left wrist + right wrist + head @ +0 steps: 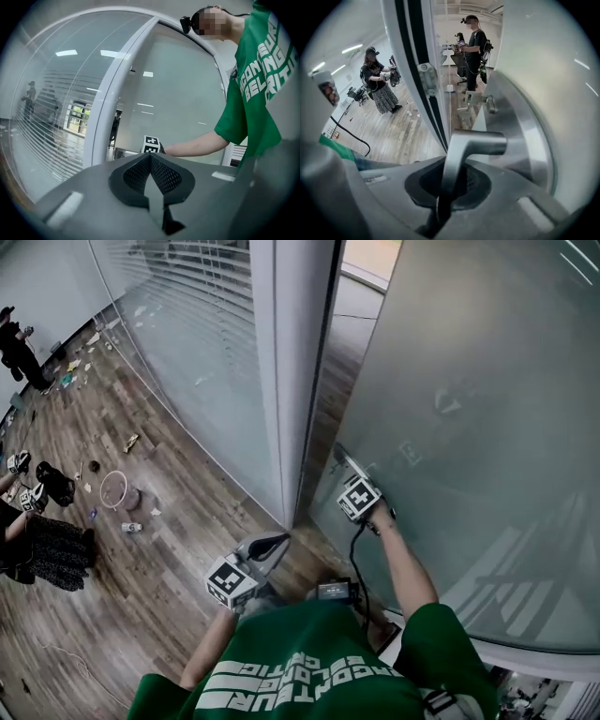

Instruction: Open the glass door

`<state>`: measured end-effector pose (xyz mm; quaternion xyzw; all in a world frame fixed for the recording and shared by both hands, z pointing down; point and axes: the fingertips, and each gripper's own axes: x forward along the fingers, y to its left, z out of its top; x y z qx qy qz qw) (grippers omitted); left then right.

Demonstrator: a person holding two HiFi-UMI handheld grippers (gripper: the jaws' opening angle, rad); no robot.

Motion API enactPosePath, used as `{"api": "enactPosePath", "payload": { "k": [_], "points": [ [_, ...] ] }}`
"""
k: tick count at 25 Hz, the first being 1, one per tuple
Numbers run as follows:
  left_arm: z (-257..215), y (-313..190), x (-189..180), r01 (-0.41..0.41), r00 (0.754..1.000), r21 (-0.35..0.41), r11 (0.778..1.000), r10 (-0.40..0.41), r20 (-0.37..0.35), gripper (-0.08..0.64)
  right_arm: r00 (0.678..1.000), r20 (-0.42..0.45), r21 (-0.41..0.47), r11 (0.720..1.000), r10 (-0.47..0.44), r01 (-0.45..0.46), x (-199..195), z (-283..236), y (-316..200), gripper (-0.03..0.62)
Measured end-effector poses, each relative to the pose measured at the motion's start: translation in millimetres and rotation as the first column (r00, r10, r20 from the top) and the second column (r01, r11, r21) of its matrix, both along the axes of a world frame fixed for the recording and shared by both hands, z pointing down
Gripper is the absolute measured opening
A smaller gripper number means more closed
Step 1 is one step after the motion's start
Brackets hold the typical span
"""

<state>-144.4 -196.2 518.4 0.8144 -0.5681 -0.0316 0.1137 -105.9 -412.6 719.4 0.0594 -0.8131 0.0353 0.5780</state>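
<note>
At the edge of the frosted glass door (469, 427), the right gripper (342, 457) is pointed steeply down. Its jaws are closed on a brushed silver metal lever handle (471, 145). In the right gripper view the downward leg of the lever is clamped between the dark mesh pads, and the horizontal bar of the lever is seen just above the jaws. The bar runs into a round brushed metal lock plate (529, 140) that is fixed to the door.

The door is seen ajar. A narrow gap is left between its edge and the white upright door post (295, 362), and brown wood plank flooring (169, 540) is visible through the gap. A black seal strip (410, 70) and a small silver strike plate (427, 77) are carried on the post, apart from the door edge.

The left gripper (279, 542) is held level, lower in the head view and near the foot of the post, well apart from the handle. Its jaws are shut together with nothing between them, the two mesh pads meeting along a centre line, and nothing is touched by them.

Left of the post, a fixed glass partition with fine horizontal stripes (197, 343) is seen. A green printed T-shirt (309, 676) is worn by the person holding the grippers. Two other people are seen far off across the floor in the right gripper view.
</note>
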Motion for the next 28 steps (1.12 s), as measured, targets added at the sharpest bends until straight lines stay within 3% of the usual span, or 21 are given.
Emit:
{"api": "enactPosePath", "payload": {
  "k": [7,10,16,22,28],
  "points": [
    [16,-25,4,-0.024,1.000,0.015,1.000,0.024,0.003,0.017,0.998,0.028,0.085,0.994,0.059,-0.062,5,11,-32,0.019],
    [-4,-29,18,-0.039,0.999,0.022,0.999,0.039,0.001,0.017,0.994,0.079,0.092,0.993,0.073,-0.080,11,-11,-38,0.042],
    [-18,-21,13,-0.040,0.999,0.050,0.998,0.040,0.003,0.017,0.991,0.078,0.093,0.989,0.111,-0.118,10,-35,-40,0.029],
    [-22,-76,44,-0.028,1.000,0.016,0.999,0.028,-0.008,0.017,0.983,0.130,0.020,0.991,0.132,-0.136,28,-29,-90,0.020],
    [-27,-94,56,-0.021,1.000,0.014,1.000,0.022,-0.011,0.017,0.975,0.104,0.080,0.976,0.195,-0.204,47,-40,-133,0.017]
  ]
}}
